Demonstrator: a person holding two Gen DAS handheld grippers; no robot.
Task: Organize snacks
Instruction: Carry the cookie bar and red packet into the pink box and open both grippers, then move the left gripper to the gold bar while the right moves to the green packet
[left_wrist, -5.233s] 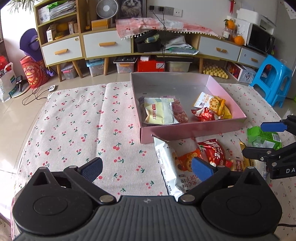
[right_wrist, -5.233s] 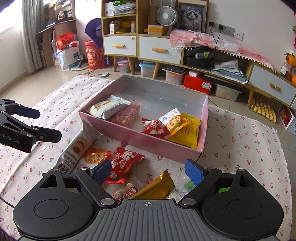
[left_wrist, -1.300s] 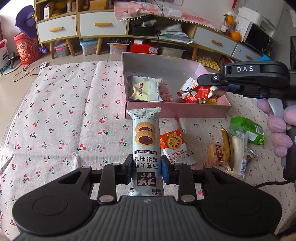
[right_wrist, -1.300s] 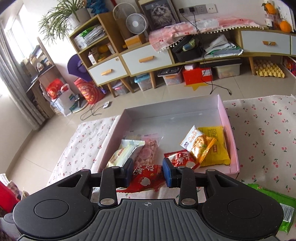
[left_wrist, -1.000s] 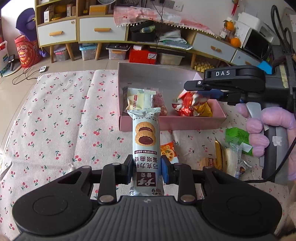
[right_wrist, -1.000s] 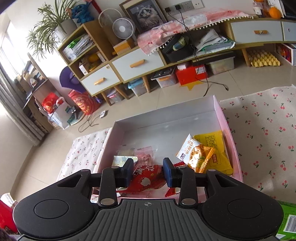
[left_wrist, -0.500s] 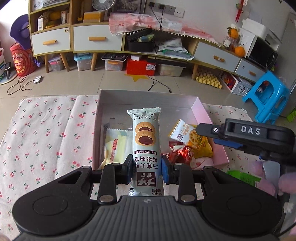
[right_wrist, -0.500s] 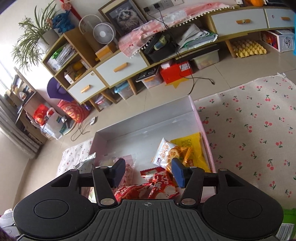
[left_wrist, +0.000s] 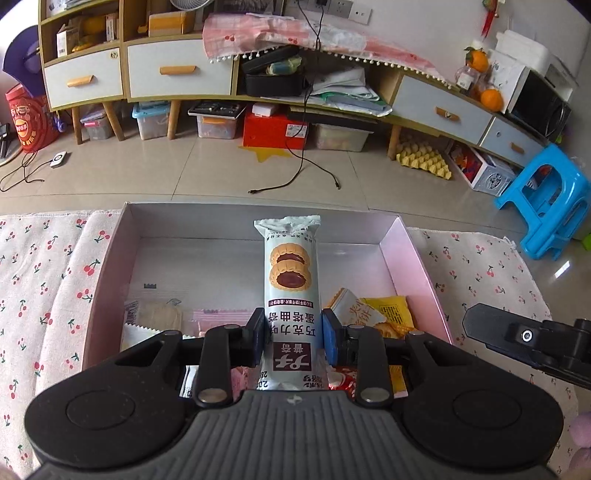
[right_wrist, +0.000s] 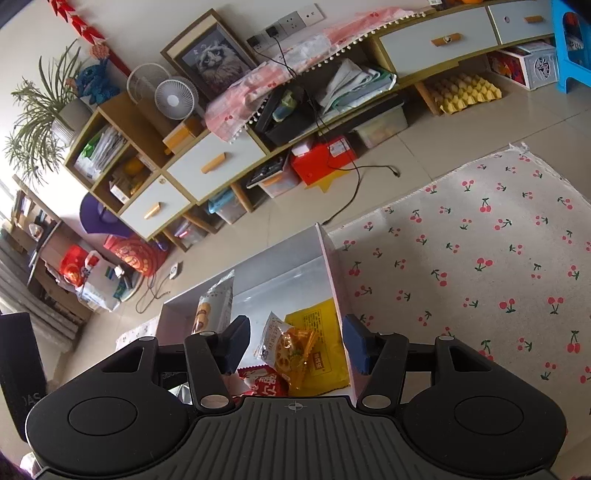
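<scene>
Left wrist view: left gripper (left_wrist: 293, 334) now carried over the pink box (left_wrist: 413, 254), no longer short of it; jaws narrow, clamped on the cookie pack (left_wrist: 290, 291), long axis straight ahead from the jaws, sealed end forward.

Right wrist view: right gripper (right_wrist: 295, 345) just opened about halfway, nothing pinched; red packet (right_wrist: 264, 382), gripped 1 second ago, lying below the jaws in the box beside the yellow packet (right_wrist: 321, 347).

Pink box (left_wrist: 424, 266), grey inside; white cloth (right_wrist: 480, 258) with red cherries; pale mint biscuit packet (left_wrist: 291, 280); yellow packet (right_wrist: 325, 343).
</scene>
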